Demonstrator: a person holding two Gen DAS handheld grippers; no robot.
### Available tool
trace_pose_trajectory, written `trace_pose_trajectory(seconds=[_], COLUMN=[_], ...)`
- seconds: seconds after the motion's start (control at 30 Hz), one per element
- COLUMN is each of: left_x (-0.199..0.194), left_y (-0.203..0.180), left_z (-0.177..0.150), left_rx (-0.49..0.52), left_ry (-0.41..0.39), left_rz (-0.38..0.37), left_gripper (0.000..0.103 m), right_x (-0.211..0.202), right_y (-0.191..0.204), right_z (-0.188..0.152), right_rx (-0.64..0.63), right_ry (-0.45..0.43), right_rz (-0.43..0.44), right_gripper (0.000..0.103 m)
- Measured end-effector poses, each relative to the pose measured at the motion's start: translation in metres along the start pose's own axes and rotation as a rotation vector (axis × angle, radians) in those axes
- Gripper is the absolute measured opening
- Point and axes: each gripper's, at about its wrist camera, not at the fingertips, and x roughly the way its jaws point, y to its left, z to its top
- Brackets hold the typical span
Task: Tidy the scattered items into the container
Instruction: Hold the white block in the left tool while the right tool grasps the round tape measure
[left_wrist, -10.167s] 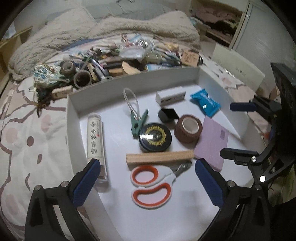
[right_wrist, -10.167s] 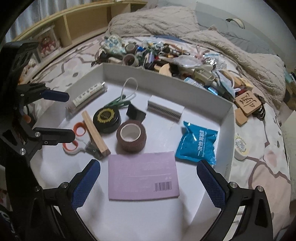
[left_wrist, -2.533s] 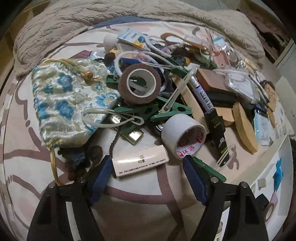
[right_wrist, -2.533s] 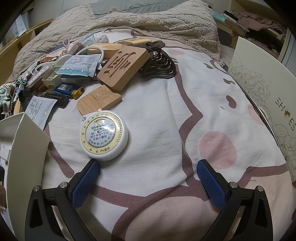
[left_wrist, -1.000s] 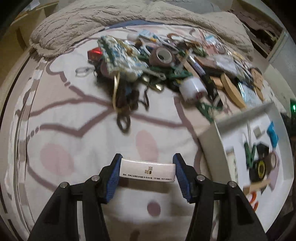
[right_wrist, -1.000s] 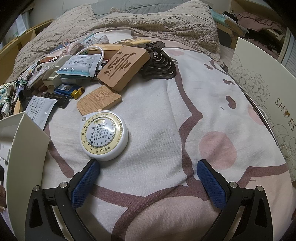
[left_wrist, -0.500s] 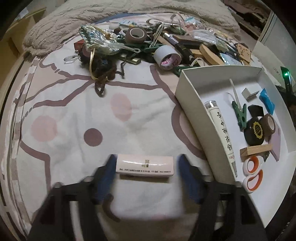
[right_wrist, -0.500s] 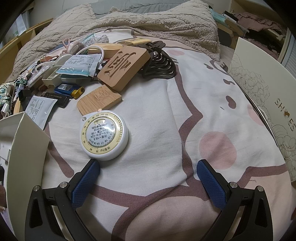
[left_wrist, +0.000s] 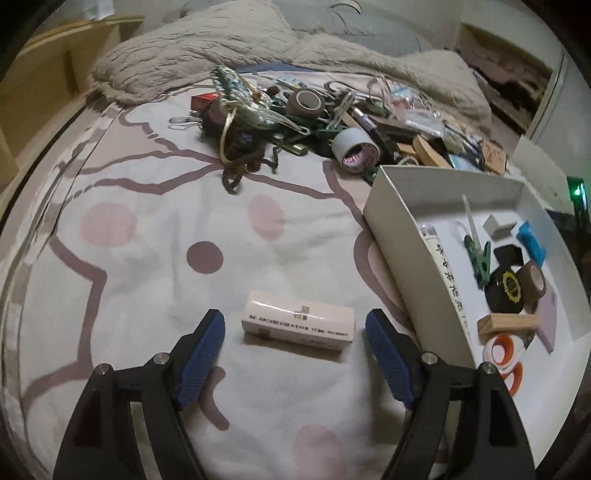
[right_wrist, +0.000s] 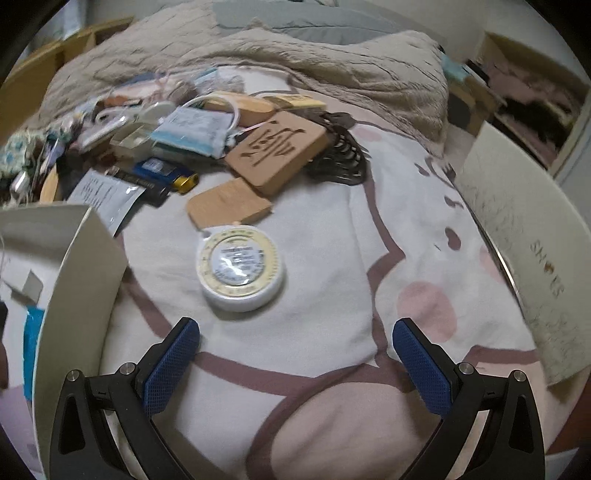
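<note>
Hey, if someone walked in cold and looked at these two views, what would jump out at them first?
Probably the small white box lying on the bedsheet between the open left gripper's blue pads, just outside the white container that already holds scissors, tape and a clip. Next, the big heap of clutter farther up the bed. In the right view, a round white tape measure sits ahead of the open right gripper.
</note>
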Motion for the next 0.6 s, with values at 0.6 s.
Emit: trace_pose_trajectory(seconds=[0.6], left_x=[0.012], left_y=[-0.005], left_z=[-0.003], left_rx=[-0.069], left_ry=[-0.016], left_rz=[0.059], left_gripper=[0.086], right_x=[0.005], right_y=[-0.040], right_z=[0.012], right_rx=[0.162], right_ry=[0.044], right_rz=[-0.080], right_gripper=[0.103])
